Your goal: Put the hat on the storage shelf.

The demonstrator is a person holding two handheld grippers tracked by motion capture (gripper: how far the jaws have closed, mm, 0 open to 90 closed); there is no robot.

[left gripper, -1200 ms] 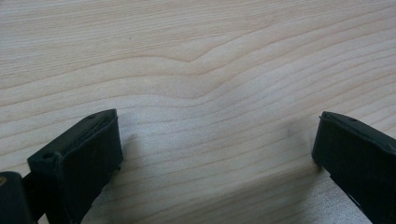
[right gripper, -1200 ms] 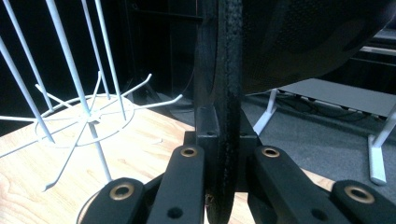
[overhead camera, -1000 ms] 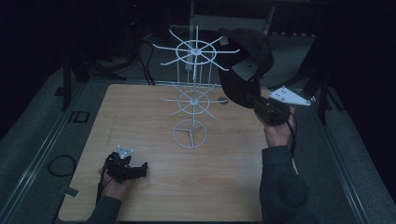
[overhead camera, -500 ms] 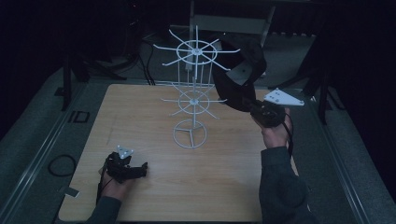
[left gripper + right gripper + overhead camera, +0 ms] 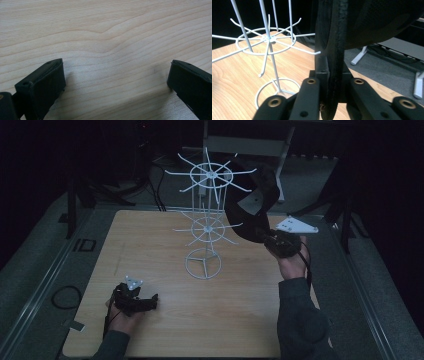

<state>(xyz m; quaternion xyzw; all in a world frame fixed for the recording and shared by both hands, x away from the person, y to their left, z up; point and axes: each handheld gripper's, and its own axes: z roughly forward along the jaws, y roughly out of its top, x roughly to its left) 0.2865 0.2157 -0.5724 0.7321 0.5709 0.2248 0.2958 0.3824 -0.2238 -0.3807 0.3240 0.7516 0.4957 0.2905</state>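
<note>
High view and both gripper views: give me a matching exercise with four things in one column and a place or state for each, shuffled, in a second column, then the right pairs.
Things:
1. left hand-held gripper
2. right hand-held gripper
3. black cap
4. white wire rack

Places or states:
A. stands upright on the wooden table, two tiers of hooks
B. low at the table's near left corner, jaws apart, nothing between them
C. held up in the air beside the rack's hooks
D. raised at the right, jaws clamped on dark fabric

Pairs: 1-B, 2-D, 3-C, 4-A
</note>
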